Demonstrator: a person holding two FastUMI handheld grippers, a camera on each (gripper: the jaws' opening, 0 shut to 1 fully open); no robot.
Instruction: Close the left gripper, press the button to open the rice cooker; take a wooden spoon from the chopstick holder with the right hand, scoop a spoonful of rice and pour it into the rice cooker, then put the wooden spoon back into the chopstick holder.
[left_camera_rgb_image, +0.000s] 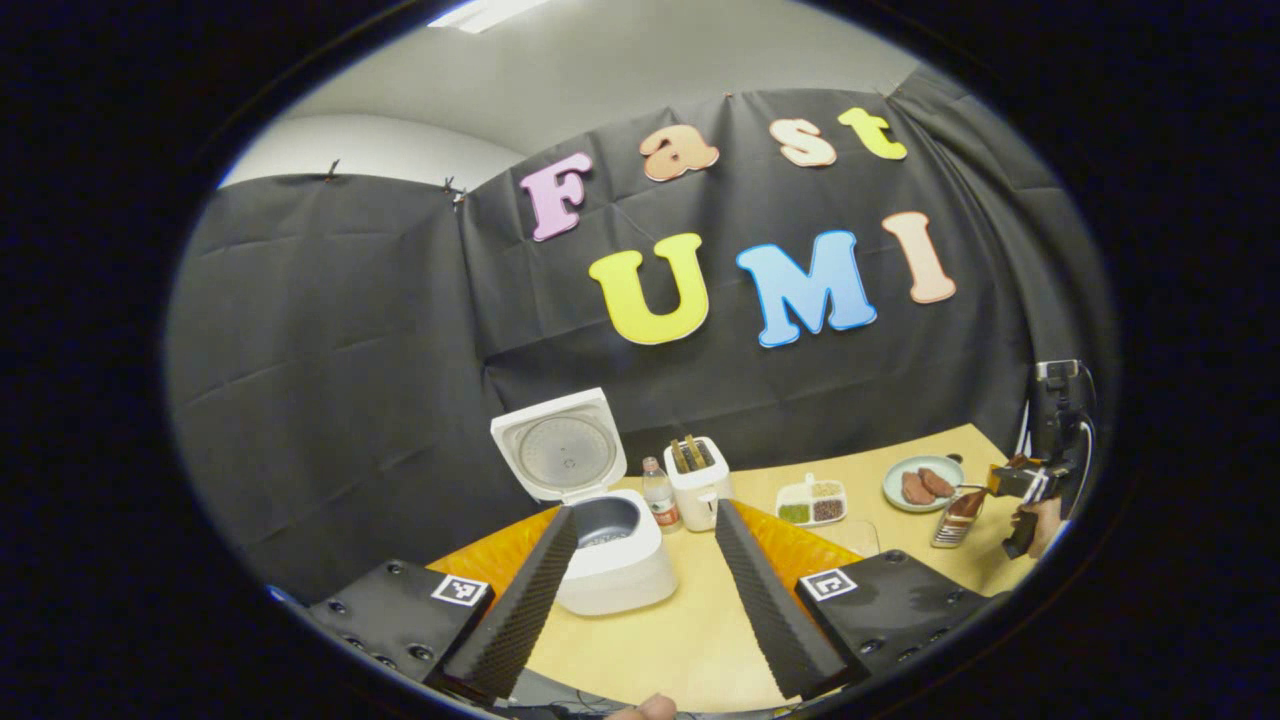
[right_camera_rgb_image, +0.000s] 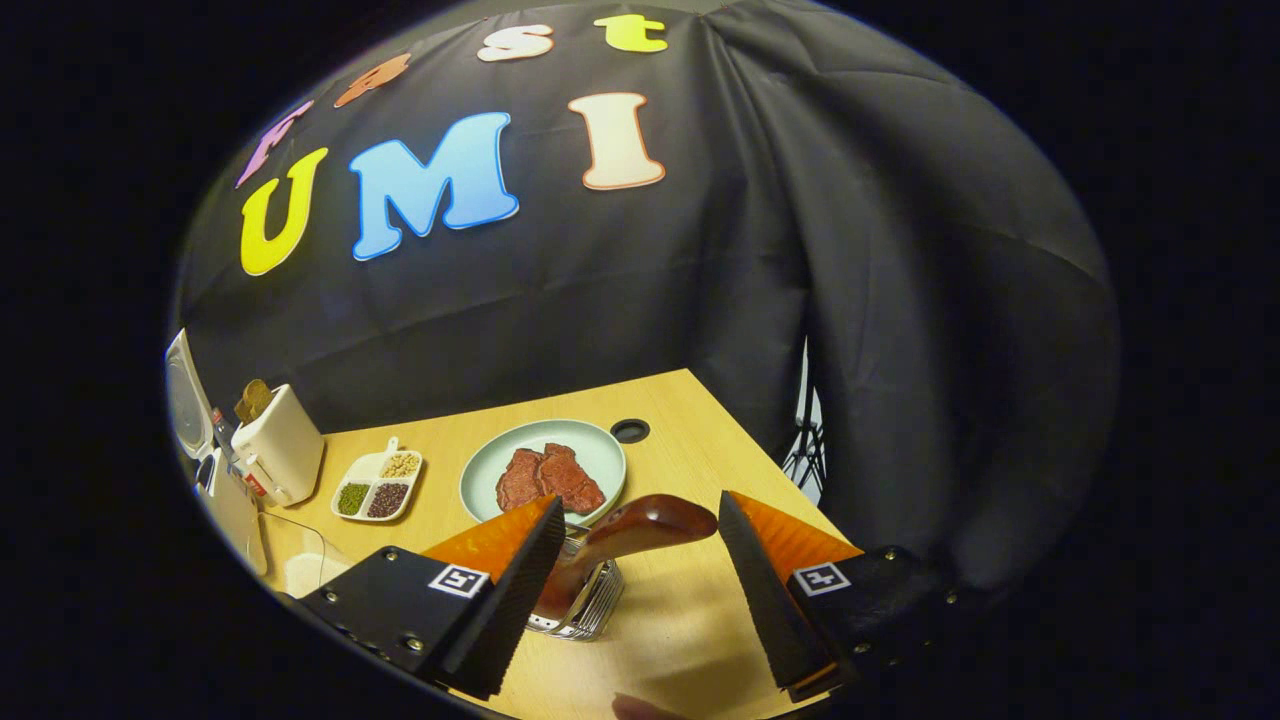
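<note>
The white rice cooker (left_camera_rgb_image: 615, 560) stands with its lid (left_camera_rgb_image: 560, 452) raised and its dark pot showing. My left gripper (left_camera_rgb_image: 645, 512) is open, held short of the cooker, with nothing between its fingers. The metal chopstick holder (right_camera_rgb_image: 585, 600) holds a brown wooden spoon (right_camera_rgb_image: 640, 525) that leans to the right. My right gripper (right_camera_rgb_image: 640, 505) is open just above the holder, with the spoon's rounded end between its fingers; no pad presses on it. In the left gripper view the right gripper (left_camera_rgb_image: 1030, 485) and the hand holding it are at the far right by the holder (left_camera_rgb_image: 955, 520).
A white toaster (left_camera_rgb_image: 700, 480) and a small bottle (left_camera_rgb_image: 658, 492) stand right of the cooker. A divided dish of beans (right_camera_rgb_image: 378, 487), a pale green plate (right_camera_rgb_image: 490, 470) with meat and a clear container (right_camera_rgb_image: 300, 565) holding something white lie on the wooden table (right_camera_rgb_image: 690, 620). The table's right edge is close.
</note>
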